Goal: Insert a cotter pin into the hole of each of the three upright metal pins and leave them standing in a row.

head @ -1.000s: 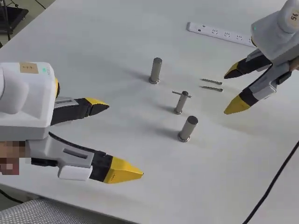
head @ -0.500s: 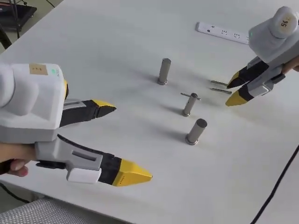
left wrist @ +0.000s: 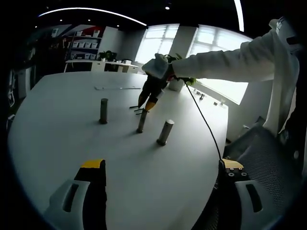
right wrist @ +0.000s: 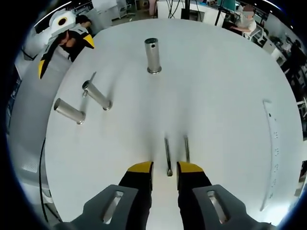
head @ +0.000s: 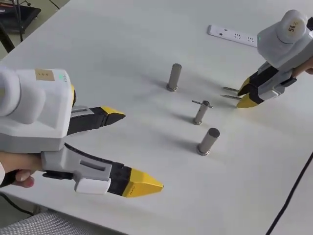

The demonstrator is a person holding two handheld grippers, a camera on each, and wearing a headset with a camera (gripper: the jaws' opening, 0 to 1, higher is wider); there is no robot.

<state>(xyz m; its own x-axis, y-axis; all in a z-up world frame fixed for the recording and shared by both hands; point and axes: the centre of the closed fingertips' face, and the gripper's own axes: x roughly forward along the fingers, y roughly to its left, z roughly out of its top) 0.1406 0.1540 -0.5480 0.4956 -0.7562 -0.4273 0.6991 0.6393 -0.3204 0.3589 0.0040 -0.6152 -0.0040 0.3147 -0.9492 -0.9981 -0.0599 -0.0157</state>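
Your right gripper (right wrist: 164, 168) has dropped to the loose cotter pins (right wrist: 167, 153), jaws slightly parted astride one, unpinched; your left gripper (head: 141, 151) idles wide open. Second insertion looks next.

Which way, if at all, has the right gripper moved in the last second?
Yes: the right gripper has closed in on the two loose cotter pins, its tips now at their ends.

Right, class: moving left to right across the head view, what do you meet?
Left gripper, far bare pin, pin with cotter pin through it, two loose cotter pins, right gripper.
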